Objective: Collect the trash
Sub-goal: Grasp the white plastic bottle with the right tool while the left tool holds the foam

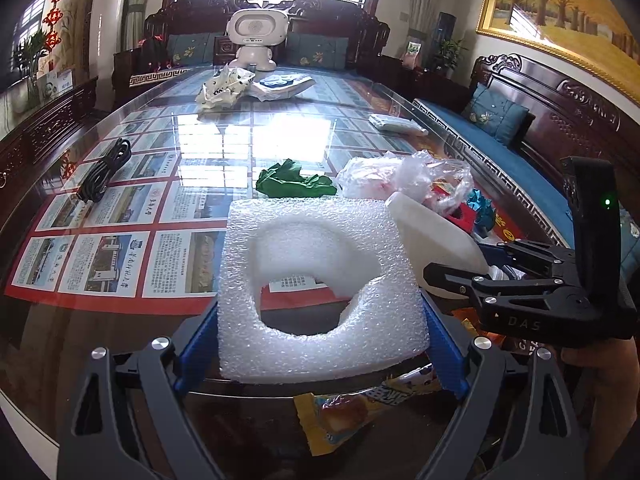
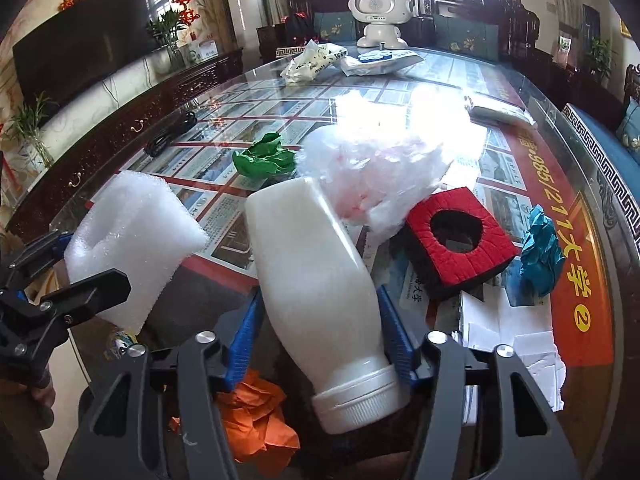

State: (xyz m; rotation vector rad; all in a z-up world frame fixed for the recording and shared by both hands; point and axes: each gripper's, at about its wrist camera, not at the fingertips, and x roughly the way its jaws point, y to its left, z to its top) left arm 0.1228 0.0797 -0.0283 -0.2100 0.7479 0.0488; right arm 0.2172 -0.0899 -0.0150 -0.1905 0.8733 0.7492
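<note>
In the left wrist view, the left gripper (image 1: 322,344) fills the bottom of the frame, its blue ribbed pads pressing on the two side edges of a square white foam packing block with a round hole cut through it (image 1: 320,280). The block sits in the centre of the frame, raised off the glass-topped table (image 1: 160,152), so the jaws stand wide but are pinching the foam. Under it, at bottom centre, lies a yellow printed snack wrapper (image 1: 352,412).

At the right edge of that view the right gripper (image 1: 496,276) comes in sideways, with a white bottle beside its fingers. In the right wrist view the right gripper (image 2: 320,340) occupies the bottom of the frame, and the white plastic bottle with a ribbed screw cap (image 2: 316,280) lies between its blue pads, cap end toward the camera. Both pads sit against the bottle's sides, so the jaws grip it.

Below the bottle, at lower centre, is crumpled orange paper (image 2: 252,420). Behind the bottle, in the middle of the frame, sit a crumpled clear plastic bag (image 2: 380,172) and a crumpled green wad (image 2: 264,156). To the right lie a red and black square foam piece with a round hole (image 2: 460,236) and a crumpled teal paper ball (image 2: 540,252). At the far end of the table, top centre, stands a white toy-like robot (image 2: 378,12).
</note>
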